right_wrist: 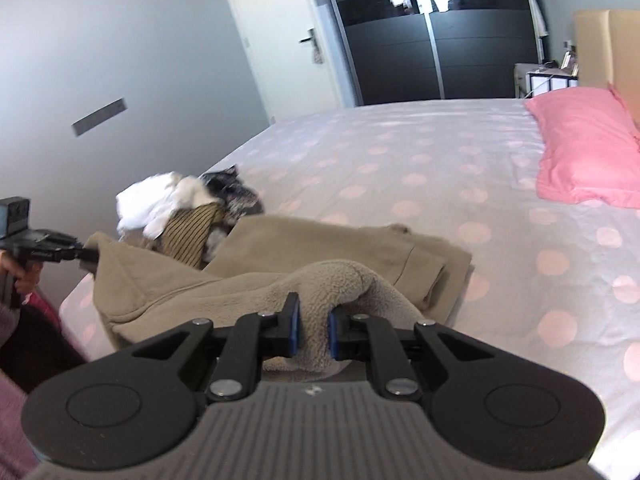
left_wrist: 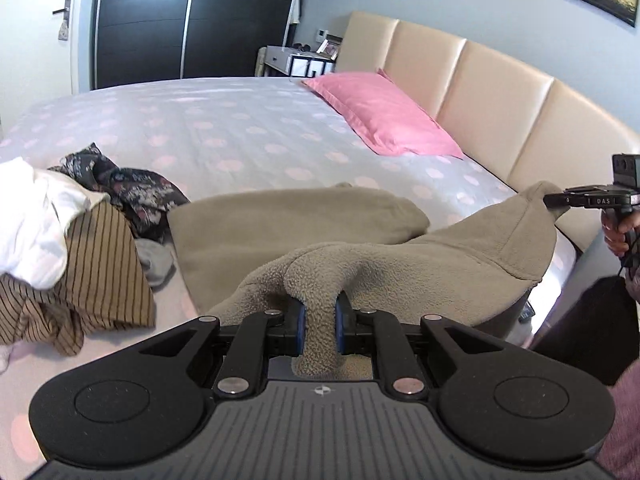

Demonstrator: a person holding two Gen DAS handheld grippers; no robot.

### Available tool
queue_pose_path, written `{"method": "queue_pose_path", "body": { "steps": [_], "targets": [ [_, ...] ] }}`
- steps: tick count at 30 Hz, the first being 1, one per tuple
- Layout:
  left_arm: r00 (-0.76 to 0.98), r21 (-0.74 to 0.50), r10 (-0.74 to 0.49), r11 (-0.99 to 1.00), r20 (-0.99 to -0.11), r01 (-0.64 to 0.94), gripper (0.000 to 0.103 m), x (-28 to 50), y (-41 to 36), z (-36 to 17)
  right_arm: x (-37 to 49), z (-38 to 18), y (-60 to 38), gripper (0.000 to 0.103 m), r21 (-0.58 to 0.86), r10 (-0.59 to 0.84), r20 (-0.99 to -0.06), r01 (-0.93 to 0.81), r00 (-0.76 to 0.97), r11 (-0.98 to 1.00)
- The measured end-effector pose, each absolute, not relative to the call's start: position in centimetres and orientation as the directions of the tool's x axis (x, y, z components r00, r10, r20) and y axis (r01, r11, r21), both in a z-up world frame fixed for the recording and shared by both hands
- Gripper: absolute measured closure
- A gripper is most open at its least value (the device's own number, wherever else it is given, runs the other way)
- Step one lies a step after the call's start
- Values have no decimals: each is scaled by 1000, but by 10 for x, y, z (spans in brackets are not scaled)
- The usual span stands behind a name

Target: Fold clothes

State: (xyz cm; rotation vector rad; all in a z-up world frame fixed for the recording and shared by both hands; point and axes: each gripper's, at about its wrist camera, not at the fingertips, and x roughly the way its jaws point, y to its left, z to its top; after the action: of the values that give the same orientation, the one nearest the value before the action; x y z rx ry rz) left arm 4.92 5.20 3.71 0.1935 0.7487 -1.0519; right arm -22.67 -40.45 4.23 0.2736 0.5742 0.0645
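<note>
I have the beige fleece garment (left_wrist: pixel 304 232) pinched by one edge in each tool, left tool (left_wrist: pixel 320 322) and right tool (right_wrist: pixel 313 330) both clamped on fabric, lifting it off the bed (left_wrist: pixel 240 128) so it hangs ready for folding.

Each claw is matte black: the left claw (left_wrist: pixel 320 326) and right claw (right_wrist: pixel 313 328) carry blue pads (left_wrist: pixel 301 322), silver pivot screws (left_wrist: pixel 234 385), two round discs and a ribbed grey deck. A mauve knit sleeve (left_wrist: pixel 622 432) shows beside it.
</note>
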Motion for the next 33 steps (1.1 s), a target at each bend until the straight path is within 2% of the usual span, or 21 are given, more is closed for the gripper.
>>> {"method": "queue_pose_path", "body": {
  "steps": [9, 15, 19, 22, 24, 26, 29, 33],
  "targets": [
    [346, -221, -694, 588, -631, 778, 91, 132, 1, 32, -133, 36, -443, 87, 288, 38, -496, 123, 868, 950],
    [383, -281, -686, 648, -619, 708, 91, 189, -30, -9, -77, -1, -468, 87, 317, -39, -505, 228, 862, 921],
    [384, -302, -655, 687, -651, 661, 91, 217, -46, -37, -49, -26, -481, 86, 353, -61, -530, 286, 846, 891],
    [385, -315, -637, 710, -668, 630, 89, 230, -54, -51, -34, -39, -487, 79, 357, -92, -552, 335, 828, 872],
    [392, -317, -624, 726, -676, 610, 84, 236, -57, -57, -28, -45, -491, 63, 351, -125, -564, 374, 816, 859],
    [419, -317, -615, 745, -668, 587, 77, 239, -54, -57, -28, -44, -497, 53, 352, -164, -560, 412, 812, 841],
    [462, -323, -619, 756, -634, 570, 66, 237, -43, -48, -37, -38, -506, 51, 409, -180, -523, 431, 833, 805],
    [507, -278, -618, 757, -601, 592, 62, 227, -37, -35, -46, -29, -500, 50, 385, -187, -504, 413, 843, 825]
  ]
}}
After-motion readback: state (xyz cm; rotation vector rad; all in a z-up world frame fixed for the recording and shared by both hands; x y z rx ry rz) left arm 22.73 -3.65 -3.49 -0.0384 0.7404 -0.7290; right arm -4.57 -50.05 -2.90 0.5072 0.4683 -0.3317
